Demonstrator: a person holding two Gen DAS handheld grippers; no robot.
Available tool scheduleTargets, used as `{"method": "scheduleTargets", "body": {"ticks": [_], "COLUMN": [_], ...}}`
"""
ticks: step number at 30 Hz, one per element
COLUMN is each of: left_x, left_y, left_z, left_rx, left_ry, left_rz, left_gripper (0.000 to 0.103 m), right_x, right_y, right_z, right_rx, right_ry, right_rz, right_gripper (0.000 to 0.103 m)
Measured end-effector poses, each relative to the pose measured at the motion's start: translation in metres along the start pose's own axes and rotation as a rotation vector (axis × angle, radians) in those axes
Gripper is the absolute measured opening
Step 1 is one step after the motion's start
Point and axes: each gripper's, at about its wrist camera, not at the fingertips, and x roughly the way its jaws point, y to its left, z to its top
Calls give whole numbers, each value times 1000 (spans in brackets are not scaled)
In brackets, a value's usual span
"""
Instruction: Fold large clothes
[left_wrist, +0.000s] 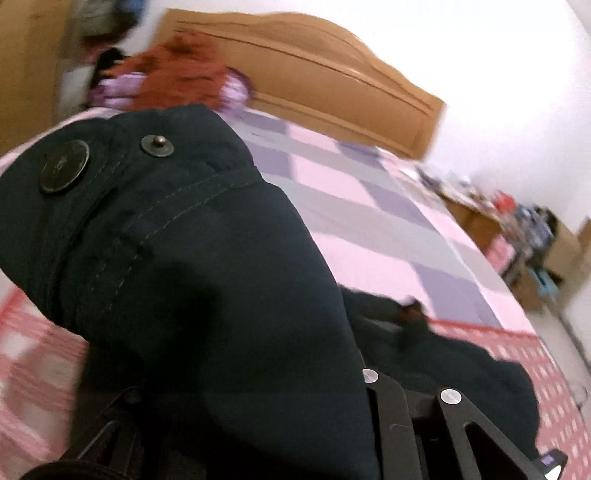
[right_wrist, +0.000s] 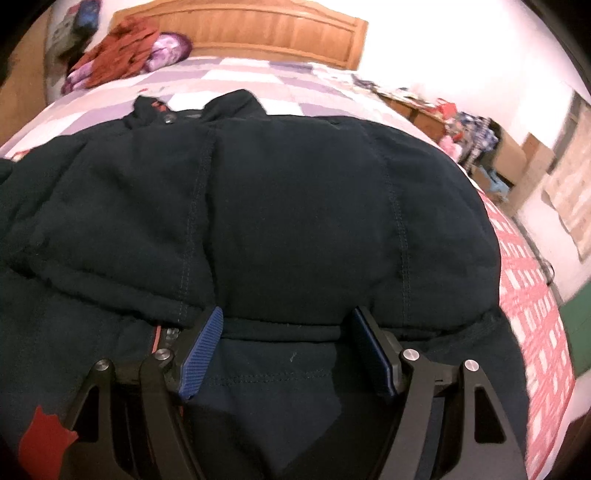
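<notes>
Two grippers work one dark jacket (right_wrist: 295, 206) spread across the bed (right_wrist: 532, 295), collar toward the headboard (right_wrist: 258, 33); left gripper (left_wrist: 295, 406) clamps a lifted snap-buttoned fold; right gripper (right_wrist: 288, 350) stands wide, blue pads (right_wrist: 203, 350) straddling the near hem.

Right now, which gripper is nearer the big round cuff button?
Left. The left gripper clamps that sleeve, round button just ahead; the right gripper sits open at the jacket's lower fold, button out of its view.

Bed (right_wrist: 295, 79) w/ pink-purple check cover, wooden headboard (right_wrist: 258, 33) ahead of tongs. White wall (right_wrist: 443, 44) behind. Cluttered low cabinet (right_wrist: 424, 110), cardboard boxes (right_wrist: 517, 155) to the right.
</notes>
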Motion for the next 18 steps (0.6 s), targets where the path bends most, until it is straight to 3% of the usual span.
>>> {"method": "scheduleTargets", "body": {"ticks": [4,7,11,15,18], "left_x": [36,67,106,107,105], "left_y": [-86,-145,-196,-229,-252], "left_z": [-43,-81,-136,-157,-168], "left_rx": [91,188,355,401,436], "left_ry": [70,120,164,164,186], "left_rz": [-43,-23,84,60,-41], "left_gripper": [21,21,27,60,66], "right_x": [-25,-43,-56,-61,-62], "right_y": [-28,-57,-94,-124,-144], "right_z": [-3,-13,-32,-50,-65], "right_rx": [25,47,36,31,65], "right_ry": [-15,-21,-9,13,34], "right_rz": [70,100,107,93,79], "right_gripper": [74,74,74,74,74]}}
